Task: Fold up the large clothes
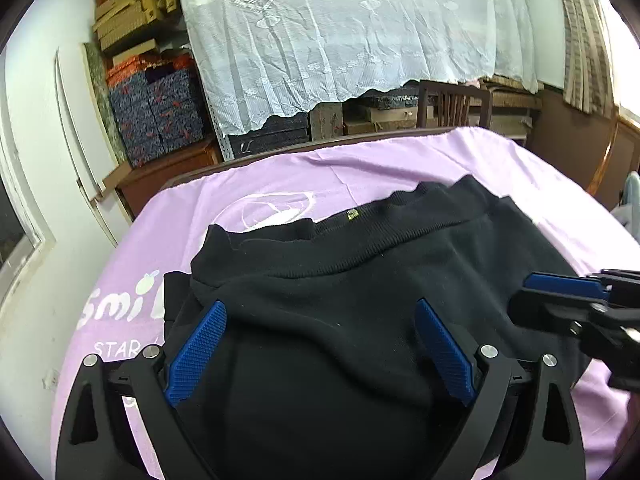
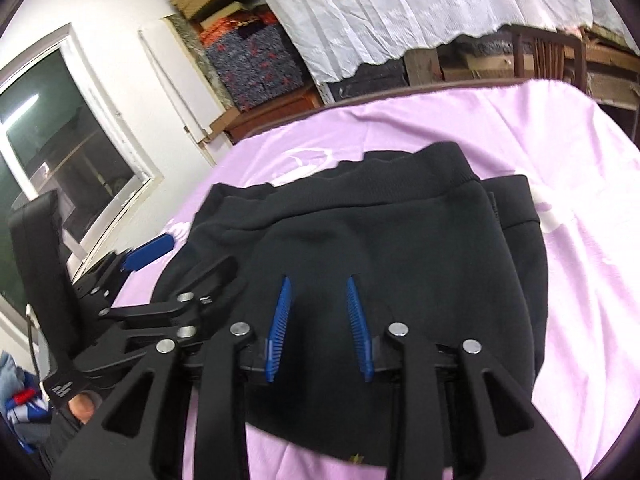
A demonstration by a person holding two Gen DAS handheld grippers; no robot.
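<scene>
A black garment [image 1: 360, 280], thick and knit-like, lies folded in a heap on a lilac cloth [image 1: 360, 160] spread over the tabletop [image 1: 192, 174], whose dark wooden rim shows at the far edge. In the left wrist view the garment fills the centre and lower half; its ribbed band [image 1: 400, 208] runs along the far edge from about 10 o'clock to 2 o'clock, so the long axis lies across the picture, left to right, with the band pointing away toward 12 o'clock. A small yellow tag [image 1: 352, 214] sits on that band.

The left gripper [image 1: 320, 340] hangs over the middle of the garment with its blue pads [image 1: 196, 352] spread wide apart, released, nothing pinched between them; fabric lies beneath the gap. In the same view the right gripper [image 1: 568, 292] enters at 3 o'clock over the garment's right edge.

In the right wrist view the right gripper [image 2: 318, 292] points at the garment [image 2: 400, 248] with its pads [image 2: 280, 328] fairly close together but apart; they look free of the cloth, though whether the tips touch it I cannot tell. The left gripper [image 2: 152, 252] shows at 9 o'clock, at the garment's left edge.

White lettering [image 1: 120, 312] is printed on the lilac cloth at 9 o'clock of the garment. Behind the tabletop hang a white lace cover [image 1: 340, 48] and stacked boxes [image 1: 152, 92].
</scene>
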